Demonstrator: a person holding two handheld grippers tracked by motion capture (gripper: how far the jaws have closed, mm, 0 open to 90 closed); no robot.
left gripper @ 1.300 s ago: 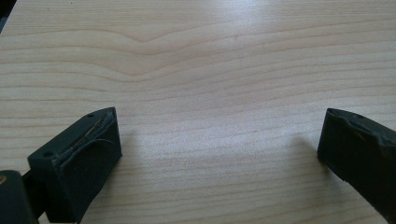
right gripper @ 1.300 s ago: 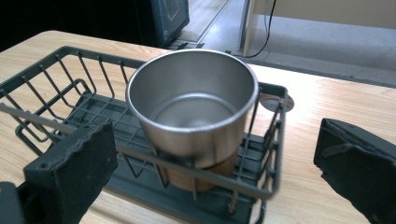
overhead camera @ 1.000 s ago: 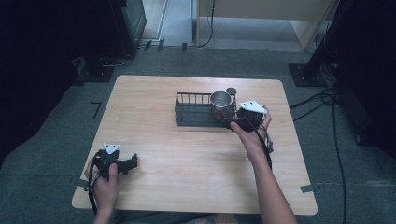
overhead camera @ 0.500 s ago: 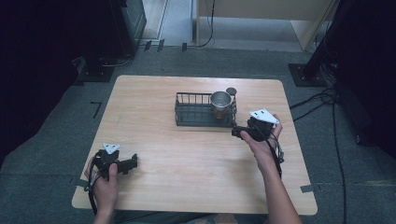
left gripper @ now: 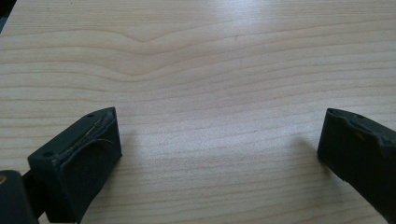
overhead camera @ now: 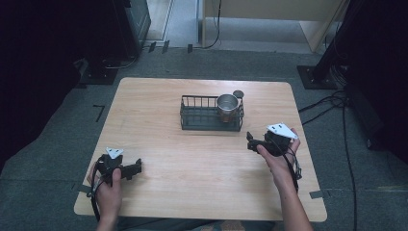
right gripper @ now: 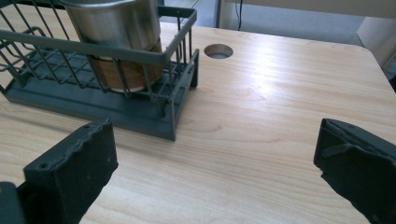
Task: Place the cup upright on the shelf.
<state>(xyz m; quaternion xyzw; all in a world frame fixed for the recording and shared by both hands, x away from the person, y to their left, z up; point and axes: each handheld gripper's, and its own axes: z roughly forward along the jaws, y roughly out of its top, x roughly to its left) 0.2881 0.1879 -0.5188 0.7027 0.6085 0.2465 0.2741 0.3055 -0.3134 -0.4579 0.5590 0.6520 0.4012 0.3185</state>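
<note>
Two grippers are idling wide open, holding nothing. The right gripper (overhead camera: pixel 252 141) is hovering just off the rack's (overhead camera: pixel 211 126) right end, apart from it; the left gripper (overhead camera: pixel 137 168) is sitting near the table's (overhead camera: pixel 159 101) front-left corner, well away. The cup (overhead camera: pixel 227 106) is standing upright in the rack's right end. It looks placed, so I'd be clearing straight away from the wires, no snagging. The cup's rim is running out of the right gripper view, and its inside is hard to make out.
</note>
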